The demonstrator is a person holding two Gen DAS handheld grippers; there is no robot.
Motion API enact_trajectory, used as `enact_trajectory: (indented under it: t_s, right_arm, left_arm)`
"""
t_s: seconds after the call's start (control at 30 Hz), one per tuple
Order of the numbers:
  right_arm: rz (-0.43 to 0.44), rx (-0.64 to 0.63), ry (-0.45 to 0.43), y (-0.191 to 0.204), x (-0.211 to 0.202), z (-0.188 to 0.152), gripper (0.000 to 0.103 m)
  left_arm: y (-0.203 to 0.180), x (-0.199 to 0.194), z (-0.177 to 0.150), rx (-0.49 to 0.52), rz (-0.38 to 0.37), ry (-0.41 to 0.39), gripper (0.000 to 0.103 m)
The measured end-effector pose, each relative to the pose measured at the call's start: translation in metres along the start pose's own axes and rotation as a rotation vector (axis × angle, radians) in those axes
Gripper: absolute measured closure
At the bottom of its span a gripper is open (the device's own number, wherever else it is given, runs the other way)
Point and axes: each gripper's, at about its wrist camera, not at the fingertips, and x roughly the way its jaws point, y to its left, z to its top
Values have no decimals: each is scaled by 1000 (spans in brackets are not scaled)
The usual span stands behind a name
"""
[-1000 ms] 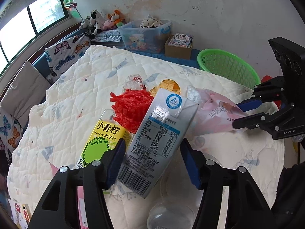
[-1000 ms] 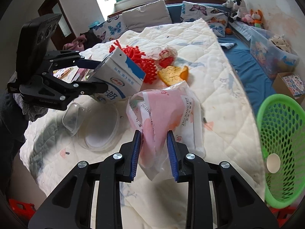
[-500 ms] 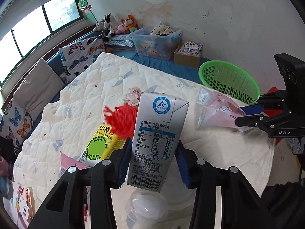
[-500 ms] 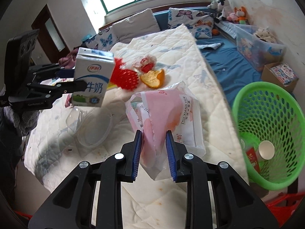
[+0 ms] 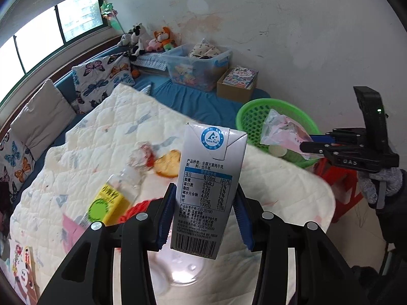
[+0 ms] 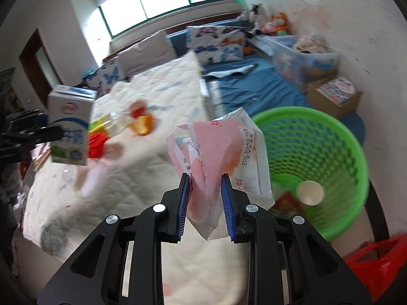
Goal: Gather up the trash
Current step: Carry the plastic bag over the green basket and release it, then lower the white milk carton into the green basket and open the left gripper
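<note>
My left gripper [image 5: 205, 198] is shut on a white milk carton [image 5: 208, 178], held upright above the quilted bed [image 5: 106, 132]; the carton [image 6: 70, 124] also shows at the left of the right wrist view. My right gripper [image 6: 204, 190] is shut on a crumpled pink and white plastic bag [image 6: 218, 150], which hangs beside the rim of the green basket [image 6: 330, 137]. In the left wrist view the bag [image 5: 282, 132] is in front of the basket [image 5: 254, 117]. On the quilt lie a yellow juice carton [image 5: 106, 203], red mesh [image 5: 137, 209], an orange peel [image 5: 168, 164] and a clear wrapper [image 5: 140, 155].
The basket holds a paper cup [image 6: 310, 193] and other scraps. A red stool [image 6: 376, 261] stands by the basket. A clear storage bin [image 5: 198, 66], a cardboard box [image 5: 237, 84] and butterfly pillows [image 5: 101, 78] line the far side. A clear plastic lid [image 5: 183, 272] lies under the carton.
The left gripper closed on the milk carton and lifted it upright off the quilt. The right gripper carried the pink bag sideways toward the green basket.
</note>
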Motion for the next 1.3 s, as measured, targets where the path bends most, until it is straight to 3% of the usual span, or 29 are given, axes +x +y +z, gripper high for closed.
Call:
enact_trajectory:
  t_s: [0.23, 0.5, 0.63, 0.87, 1.3]
  right_arm:
    - [-67, 87, 14, -61, 6, -7, 77]
    - [-64, 176, 33, -109, 21, -17, 74]
    - [-51, 221, 34, -127, 23, -22, 62]
    - [-53, 248, 17, -139, 16, -27, 51]
    - [-47, 254, -46, -140, -13, -38, 43]
  left_arm:
    - [-37, 27, 35, 9, -62, -10, 60]
    - [-73, 68, 75, 6, -121, 9, 60]
    - [-85, 92, 91, -9, -150, 29, 60]
    - [-106, 127, 109, -34, -179, 65, 60]
    - [-135, 170, 115, -60, -205, 129, 59]
